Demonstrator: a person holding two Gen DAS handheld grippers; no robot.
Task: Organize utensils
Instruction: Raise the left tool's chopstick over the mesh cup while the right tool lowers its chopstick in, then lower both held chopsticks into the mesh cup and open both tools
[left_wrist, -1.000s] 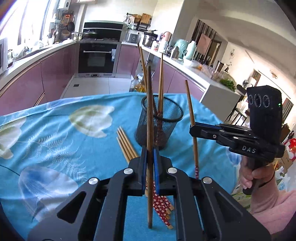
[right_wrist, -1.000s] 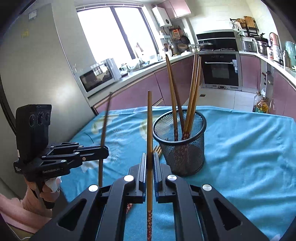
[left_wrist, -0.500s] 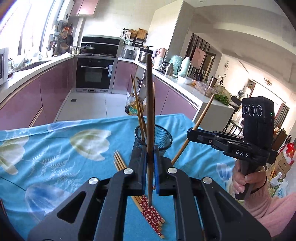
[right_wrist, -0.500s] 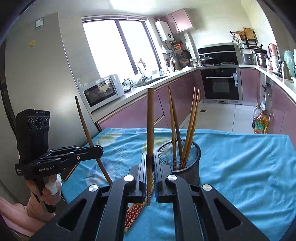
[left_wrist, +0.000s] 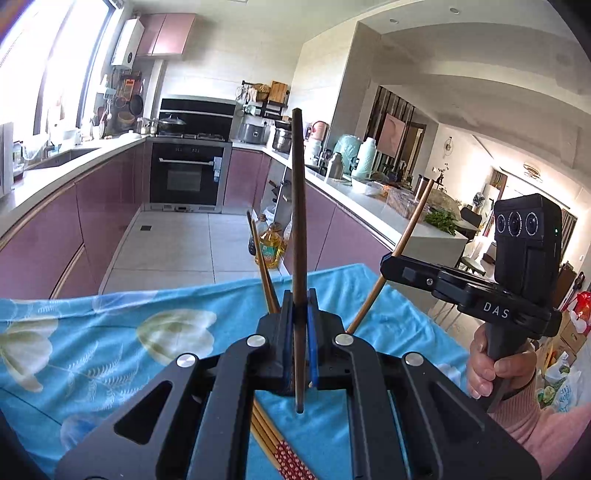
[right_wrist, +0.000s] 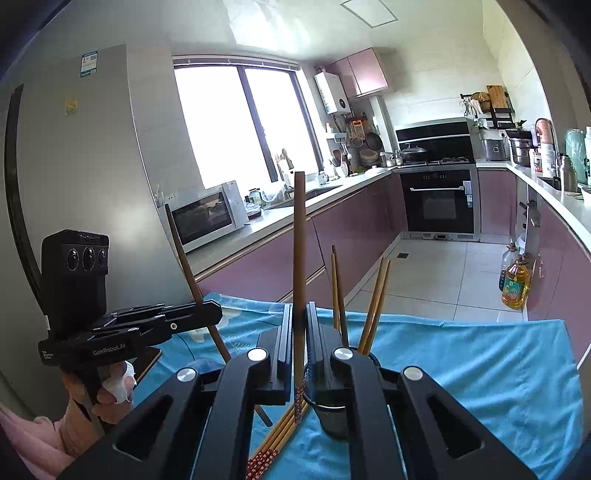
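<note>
My left gripper is shut on a dark wooden chopstick, held upright above the blue flowered tablecloth. My right gripper is shut on a brown chopstick with a red patterned end, also upright. Each gripper shows in the other's view: the right gripper with its stick tilted, the left gripper likewise. The black mesh holder sits low behind my right fingers, with several chopsticks standing in it. Loose chopsticks lie on the cloth beside it.
A person's hand in a pink sleeve grips each handle. The table's far edge drops to a tiled floor with an oil bottle. Purple cabinets, an oven and a microwave line the kitchen behind.
Both grippers have risen with their chopsticks, which are now clear of the cloth. The holder has sunk low in both views and is mostly hidden behind the jaws.
</note>
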